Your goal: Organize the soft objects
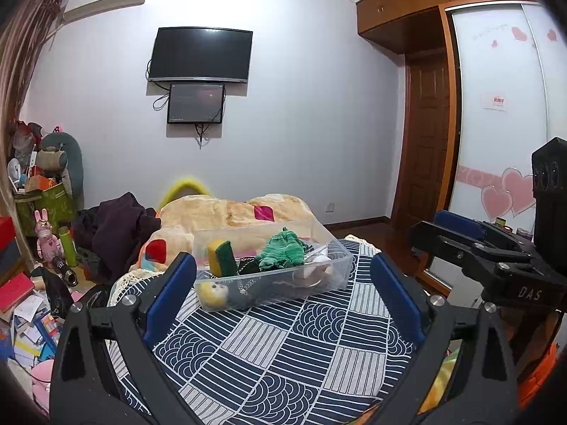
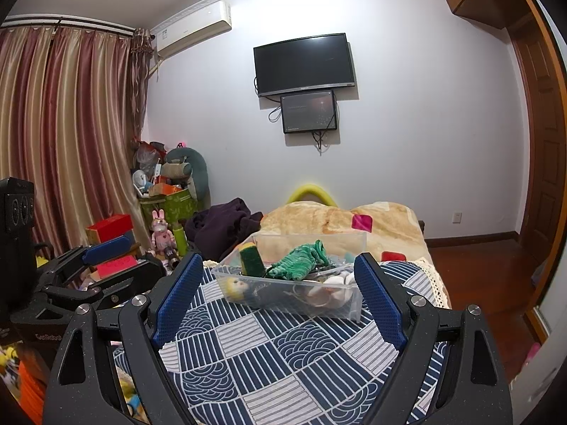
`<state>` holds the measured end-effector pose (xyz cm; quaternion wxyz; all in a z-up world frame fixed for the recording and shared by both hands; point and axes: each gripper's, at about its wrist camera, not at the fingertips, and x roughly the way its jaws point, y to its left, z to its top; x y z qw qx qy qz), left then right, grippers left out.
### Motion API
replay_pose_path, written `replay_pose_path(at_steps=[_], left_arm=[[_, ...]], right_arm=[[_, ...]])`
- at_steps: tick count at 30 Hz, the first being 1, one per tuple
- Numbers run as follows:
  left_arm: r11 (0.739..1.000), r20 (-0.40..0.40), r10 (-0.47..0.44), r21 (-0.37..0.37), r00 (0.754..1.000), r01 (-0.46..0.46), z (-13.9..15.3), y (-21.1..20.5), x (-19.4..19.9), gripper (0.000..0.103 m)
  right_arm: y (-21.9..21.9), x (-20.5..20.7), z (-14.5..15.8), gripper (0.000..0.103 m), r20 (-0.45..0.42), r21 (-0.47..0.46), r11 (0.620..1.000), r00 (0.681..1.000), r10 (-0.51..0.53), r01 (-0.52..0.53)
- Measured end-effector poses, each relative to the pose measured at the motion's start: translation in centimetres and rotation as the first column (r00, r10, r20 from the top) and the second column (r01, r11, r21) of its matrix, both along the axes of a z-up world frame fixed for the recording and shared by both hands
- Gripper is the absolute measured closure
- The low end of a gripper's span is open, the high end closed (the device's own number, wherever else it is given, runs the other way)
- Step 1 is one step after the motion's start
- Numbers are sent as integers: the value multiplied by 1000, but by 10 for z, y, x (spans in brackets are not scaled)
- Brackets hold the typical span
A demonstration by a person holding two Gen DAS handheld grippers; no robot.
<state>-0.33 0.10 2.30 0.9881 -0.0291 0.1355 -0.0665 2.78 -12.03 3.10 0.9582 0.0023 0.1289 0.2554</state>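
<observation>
Nearest to both cameras, the left gripper (image 1: 283, 283) and the right gripper (image 2: 278, 288) hang with jaws spread wide and nothing between them, each a little above the navy-and-white patterned cloth (image 1: 283, 354). Both point forward at the clear plastic rectangular bin (image 1: 329, 265), which sits on the cloth just ahead. In the left view the right gripper is seen beside it, near but not touching.

Inside the bin lie the crumpled green knitted cloth (image 1: 281, 248), the yellow-and-green sponge (image 1: 221, 256) standing on edge, and a small yellow-haired doll (image 1: 212, 292) against the near wall.

The bin looks light, so in my judgement a finger that meets its wall could push it along the cloth. The green cloth is piled above the rim and may slip out if caught by one corner.
</observation>
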Motion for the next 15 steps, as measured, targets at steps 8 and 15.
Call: replay_pose_path(at_steps=[8,15], left_arm=[[1000,-5,11,-12,1000,-11,0,2,0,2],[1000,-4,12,-11,1000,-12,0,2,-1,2]], right_arm=[[1,-2,0,17,0,0,1000,1000,2,-2],[1,-2,0,17,-2,1,1000,1000,3,-3]])
